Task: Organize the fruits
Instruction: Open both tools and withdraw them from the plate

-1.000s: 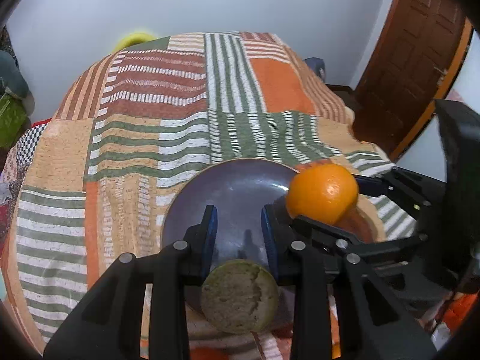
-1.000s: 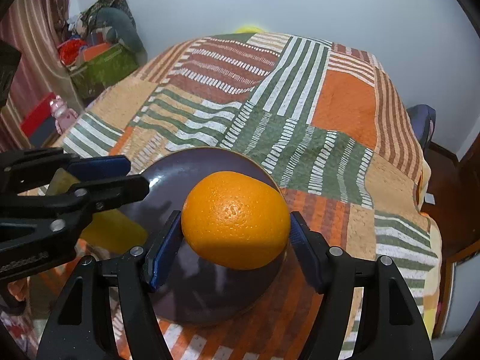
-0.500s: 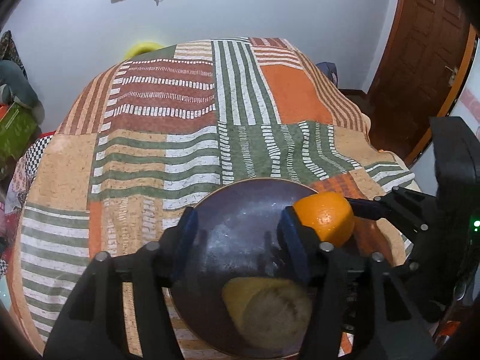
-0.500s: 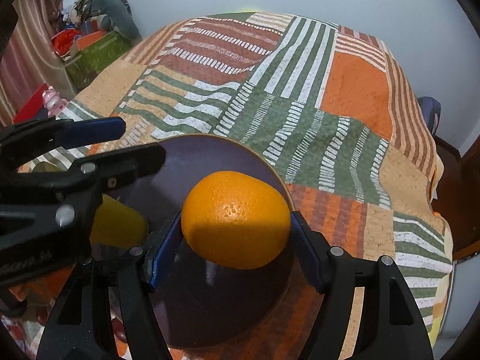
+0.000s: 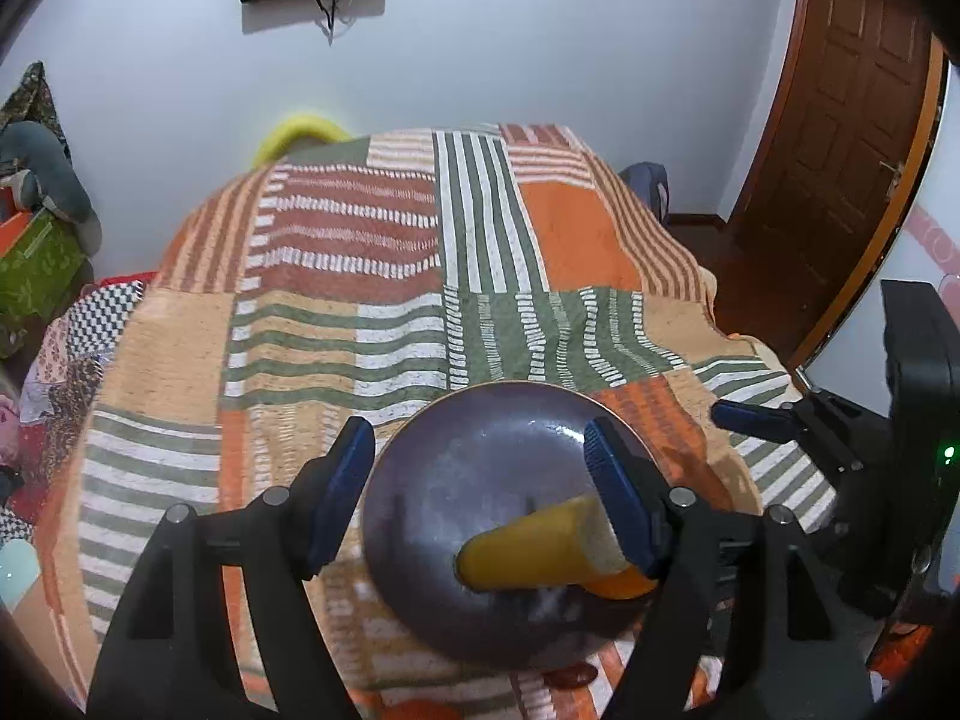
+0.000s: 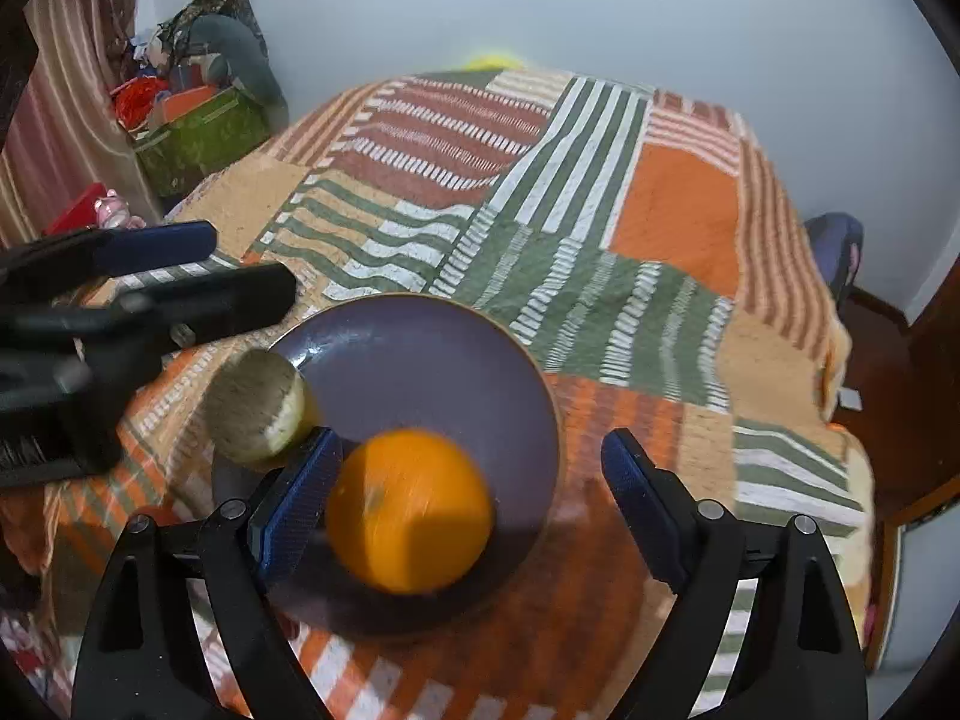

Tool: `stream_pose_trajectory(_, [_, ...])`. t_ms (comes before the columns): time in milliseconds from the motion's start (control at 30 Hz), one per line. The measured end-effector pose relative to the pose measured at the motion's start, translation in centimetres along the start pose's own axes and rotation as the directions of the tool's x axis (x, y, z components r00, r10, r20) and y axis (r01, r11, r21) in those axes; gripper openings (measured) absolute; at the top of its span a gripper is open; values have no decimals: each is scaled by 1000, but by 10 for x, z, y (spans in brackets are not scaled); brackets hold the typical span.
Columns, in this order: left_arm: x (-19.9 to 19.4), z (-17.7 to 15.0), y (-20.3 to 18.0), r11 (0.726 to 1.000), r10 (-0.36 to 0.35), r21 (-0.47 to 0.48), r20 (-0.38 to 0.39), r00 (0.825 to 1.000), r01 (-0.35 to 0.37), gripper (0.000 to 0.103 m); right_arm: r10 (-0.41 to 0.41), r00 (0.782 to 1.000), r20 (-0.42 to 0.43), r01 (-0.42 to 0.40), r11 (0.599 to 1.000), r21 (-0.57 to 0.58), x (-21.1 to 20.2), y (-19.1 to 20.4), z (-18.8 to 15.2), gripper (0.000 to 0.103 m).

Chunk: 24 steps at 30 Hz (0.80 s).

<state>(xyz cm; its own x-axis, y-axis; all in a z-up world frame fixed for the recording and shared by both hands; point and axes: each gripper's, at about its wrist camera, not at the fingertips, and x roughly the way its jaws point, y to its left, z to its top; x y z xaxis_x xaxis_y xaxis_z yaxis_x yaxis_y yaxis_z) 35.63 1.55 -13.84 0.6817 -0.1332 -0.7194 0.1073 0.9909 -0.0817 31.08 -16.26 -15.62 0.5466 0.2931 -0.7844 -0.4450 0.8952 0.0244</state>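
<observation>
One purple plate (image 6: pixel 420 348) on the quilted bed (image 6: pixel 660 222) holds two fruits: one orange (image 6: pixel 411 510) and one yellow cut fruit (image 5: pixel 540 549). Both claws have just been opening: left claw (image 5: pixel 480 480) and right claw (image 6: pixel 474 480) stand wide, gripping nothing.
</observation>
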Motion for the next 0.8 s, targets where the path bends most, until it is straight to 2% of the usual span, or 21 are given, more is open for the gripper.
stream_pose_trajectory(200, [-37, -16, 1, 1000, 12, 4, 11, 1000, -12, 74, -23, 998, 60, 22, 1000, 13, -43, 3, -13, 87])
stream_pose_trajectory(433, [-77, -51, -2, 999, 23, 22, 2, 1000, -23, 74, -39, 995, 96, 38, 999, 13, -82, 14, -35, 87])
stream_pose_trajectory(800, [-116, -114, -13, 1000, -6, 19, -35, 999, 7, 75, -47, 992, 118, 45, 999, 18, -117, 36, -87, 87])
